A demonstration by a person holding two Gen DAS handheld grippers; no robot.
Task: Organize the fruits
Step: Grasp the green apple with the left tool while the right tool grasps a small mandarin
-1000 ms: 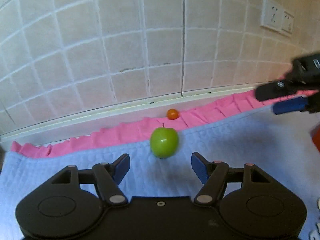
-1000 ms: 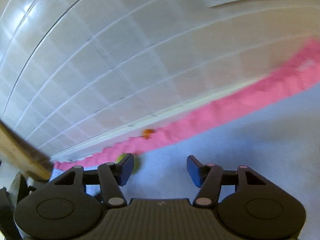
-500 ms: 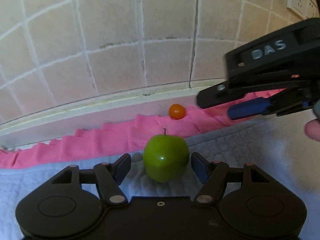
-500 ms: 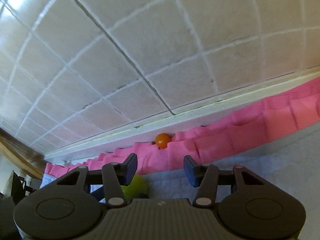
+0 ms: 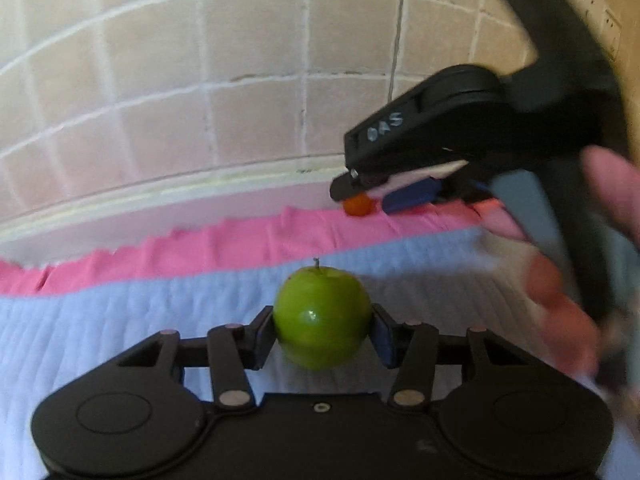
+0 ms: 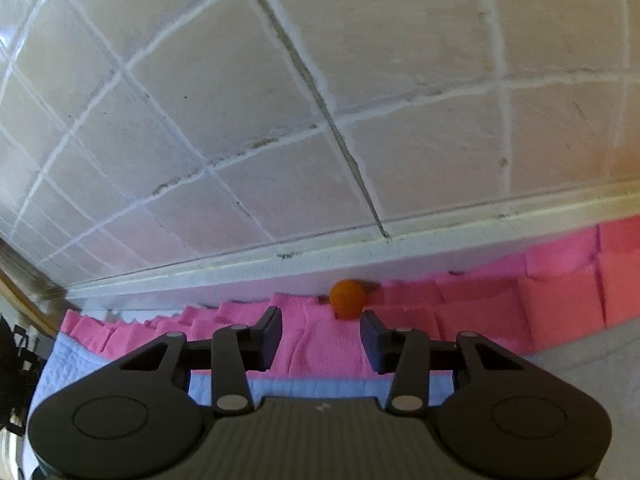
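Observation:
A green apple (image 5: 322,316) sits on the pale blue quilted cloth (image 5: 120,320). My left gripper (image 5: 322,336) is shut on it, a blue pad touching each side. A small orange fruit (image 6: 347,298) lies on the pink cloth (image 6: 320,348) at the foot of the tiled wall. My right gripper (image 6: 320,334) is open, its fingertips just short of the fruit, which stands off the right finger. In the left wrist view the right gripper (image 5: 376,198) hovers over the orange fruit (image 5: 358,206), partly hiding it.
The tiled wall (image 6: 280,120) with a white ledge (image 6: 280,260) stands right behind the orange fruit. A wall socket (image 5: 596,20) is at the upper right. A person's hand (image 5: 580,280) holds the right gripper.
My left gripper has closed on the green apple. My right gripper has moved in toward the wall and down to the small orange fruit, which is now close before its fingertips.

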